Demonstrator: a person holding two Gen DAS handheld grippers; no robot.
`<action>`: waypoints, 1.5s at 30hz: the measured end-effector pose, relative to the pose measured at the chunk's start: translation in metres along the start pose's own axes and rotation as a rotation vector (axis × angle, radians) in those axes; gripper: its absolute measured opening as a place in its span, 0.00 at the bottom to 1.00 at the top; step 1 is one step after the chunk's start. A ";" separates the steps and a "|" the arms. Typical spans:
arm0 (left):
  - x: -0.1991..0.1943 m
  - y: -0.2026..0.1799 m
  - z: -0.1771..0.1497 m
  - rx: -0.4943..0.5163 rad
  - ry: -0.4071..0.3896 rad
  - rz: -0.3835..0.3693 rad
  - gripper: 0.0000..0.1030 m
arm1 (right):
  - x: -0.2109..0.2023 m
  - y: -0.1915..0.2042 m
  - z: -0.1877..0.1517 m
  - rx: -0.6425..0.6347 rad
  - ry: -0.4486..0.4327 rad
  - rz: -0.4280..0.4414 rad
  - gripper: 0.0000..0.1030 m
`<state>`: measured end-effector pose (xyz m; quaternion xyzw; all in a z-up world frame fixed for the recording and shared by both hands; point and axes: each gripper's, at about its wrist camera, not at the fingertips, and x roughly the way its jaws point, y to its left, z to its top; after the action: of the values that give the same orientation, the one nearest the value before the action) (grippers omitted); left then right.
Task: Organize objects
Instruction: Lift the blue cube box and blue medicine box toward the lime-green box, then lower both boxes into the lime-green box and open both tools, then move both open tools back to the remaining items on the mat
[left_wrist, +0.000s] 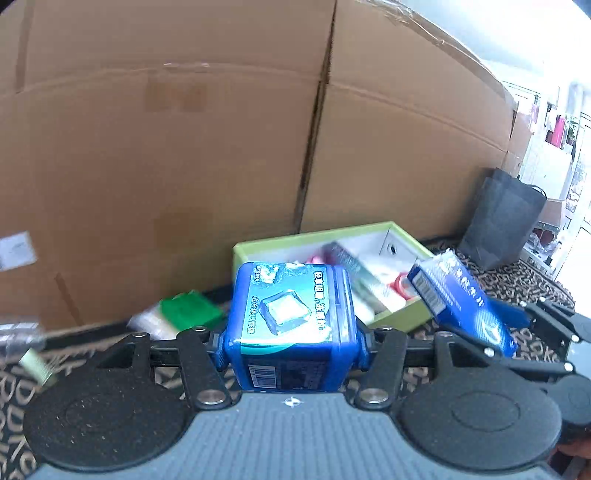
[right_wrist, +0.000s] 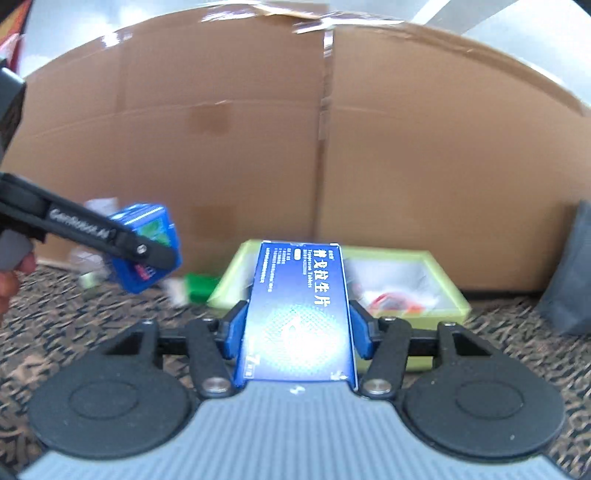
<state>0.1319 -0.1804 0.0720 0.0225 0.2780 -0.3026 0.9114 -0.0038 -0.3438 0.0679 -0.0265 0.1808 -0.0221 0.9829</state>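
Left gripper (left_wrist: 291, 347) pinches blue tub (left_wrist: 291, 314); right gripper (right_wrist: 297, 332) pinches flat blue carton (right_wrist: 299, 317). Only left view shows green tray (left_wrist: 314, 236) contents, 1 o'clock.

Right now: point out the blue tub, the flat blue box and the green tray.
blue tub (left_wrist: 291, 317), left wrist view, printed top label.
flat blue box (right_wrist: 299, 310), right wrist view, printed top face.
green tray (right_wrist: 448, 286), right wrist view, right rim.

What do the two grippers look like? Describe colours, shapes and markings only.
The left gripper and right gripper are built alike: blue finger pads, black linkage bars with silver pivot pins, two round black discs, and a ribbed grey body with a small white mark at its front edge. In the right wrist view, the left gripper's black bar carries white lettering, too blurred to read.
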 end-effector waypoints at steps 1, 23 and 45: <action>0.009 -0.002 0.007 -0.005 0.007 -0.010 0.59 | 0.007 -0.007 0.005 0.004 -0.002 -0.011 0.54; 0.088 0.004 0.006 -0.009 -0.021 0.065 0.88 | 0.130 -0.050 -0.010 -0.048 0.022 -0.124 1.00; -0.024 0.061 -0.103 -0.232 0.043 0.242 0.89 | 0.037 0.063 -0.021 -0.098 0.020 0.078 1.00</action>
<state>0.0998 -0.0958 -0.0097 -0.0431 0.3256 -0.1561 0.9315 0.0250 -0.2841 0.0313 -0.0672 0.1922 0.0248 0.9787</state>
